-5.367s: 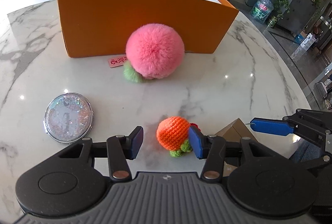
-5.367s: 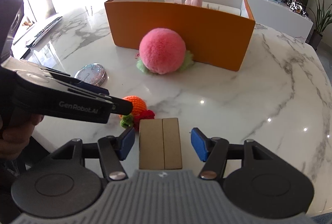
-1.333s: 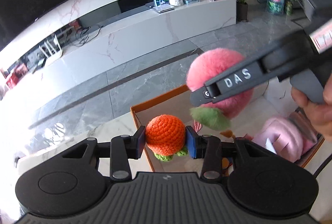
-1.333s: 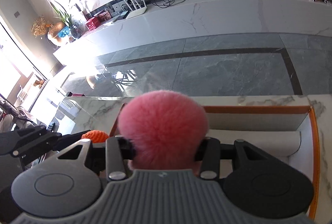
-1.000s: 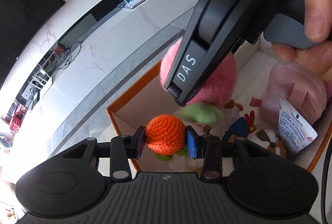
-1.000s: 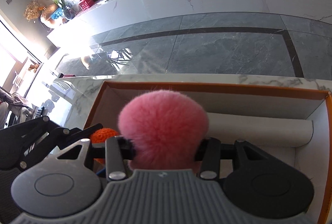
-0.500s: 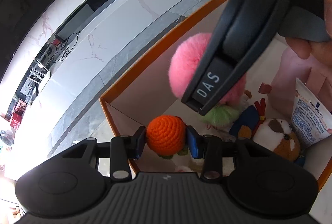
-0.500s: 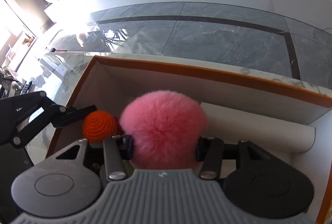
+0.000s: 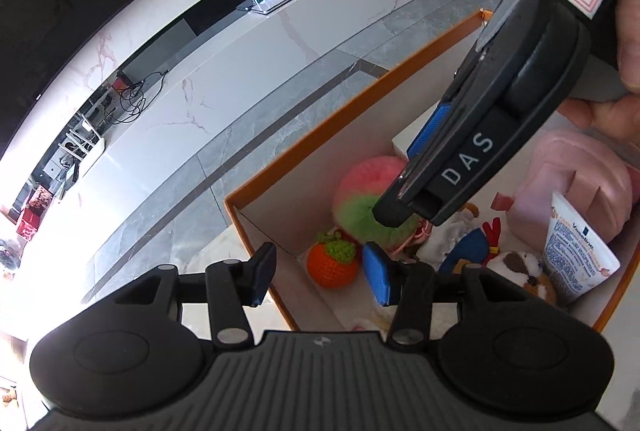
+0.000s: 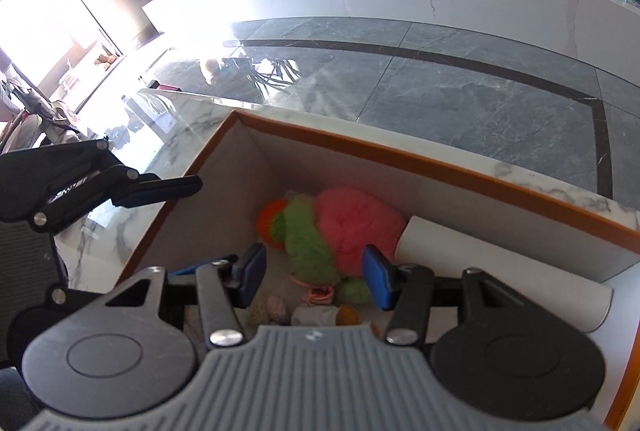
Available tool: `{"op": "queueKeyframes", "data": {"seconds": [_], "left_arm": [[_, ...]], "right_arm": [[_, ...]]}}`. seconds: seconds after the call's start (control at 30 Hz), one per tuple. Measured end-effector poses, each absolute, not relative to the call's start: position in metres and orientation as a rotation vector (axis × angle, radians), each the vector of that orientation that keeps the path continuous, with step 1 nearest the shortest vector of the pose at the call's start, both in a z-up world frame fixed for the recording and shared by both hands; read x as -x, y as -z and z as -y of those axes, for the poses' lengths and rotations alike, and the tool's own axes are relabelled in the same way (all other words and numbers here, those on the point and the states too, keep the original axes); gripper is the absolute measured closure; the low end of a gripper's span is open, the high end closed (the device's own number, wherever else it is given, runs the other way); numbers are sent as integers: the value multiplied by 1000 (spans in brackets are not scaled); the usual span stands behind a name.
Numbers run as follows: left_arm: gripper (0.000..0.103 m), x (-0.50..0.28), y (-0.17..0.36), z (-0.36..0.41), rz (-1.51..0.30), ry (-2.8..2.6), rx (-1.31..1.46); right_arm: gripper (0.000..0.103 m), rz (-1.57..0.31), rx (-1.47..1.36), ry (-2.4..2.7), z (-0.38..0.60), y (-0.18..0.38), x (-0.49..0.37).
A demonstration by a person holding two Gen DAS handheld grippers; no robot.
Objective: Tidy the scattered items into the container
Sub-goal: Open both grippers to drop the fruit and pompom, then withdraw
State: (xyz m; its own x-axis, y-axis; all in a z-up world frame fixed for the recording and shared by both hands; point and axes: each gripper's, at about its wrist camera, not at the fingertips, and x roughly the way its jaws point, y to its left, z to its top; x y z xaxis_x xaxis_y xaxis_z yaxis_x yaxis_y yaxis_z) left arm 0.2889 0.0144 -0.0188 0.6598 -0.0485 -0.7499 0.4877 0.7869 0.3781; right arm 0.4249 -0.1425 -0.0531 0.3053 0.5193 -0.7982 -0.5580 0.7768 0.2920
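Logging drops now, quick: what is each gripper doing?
Left gripper: jaws opening, empty; orange crochet toy lies in the box below.
Right gripper: jaws opening, empty; pink pompom dropped.

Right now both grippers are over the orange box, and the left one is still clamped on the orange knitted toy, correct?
Not quite. In the left wrist view the left gripper has its jaws opening and empty; the orange knitted toy lies on the floor of the orange box. Both grippers are over the box.
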Motion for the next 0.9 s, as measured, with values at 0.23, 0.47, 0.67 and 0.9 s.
{"op": "queueKeyframes", "data": {"seconds": [0.23,0.47,0.67,0.9], "left_arm": [[47,-272,-8,-23,-811,293,-507],[47,-232,-45,-24,-764,288,-410],[47,-178,-75,-19,-709,287,-356],[47,-118,-82,-29,-689,238,-199]], "right_arm": [[47,-967,111,-735,144,34,-396],[48,-877,158,-721,152,0,-360],[48,-776,155,-678,177,-37,-304],[47,-746,62,-656,203,-53,-228]]}}
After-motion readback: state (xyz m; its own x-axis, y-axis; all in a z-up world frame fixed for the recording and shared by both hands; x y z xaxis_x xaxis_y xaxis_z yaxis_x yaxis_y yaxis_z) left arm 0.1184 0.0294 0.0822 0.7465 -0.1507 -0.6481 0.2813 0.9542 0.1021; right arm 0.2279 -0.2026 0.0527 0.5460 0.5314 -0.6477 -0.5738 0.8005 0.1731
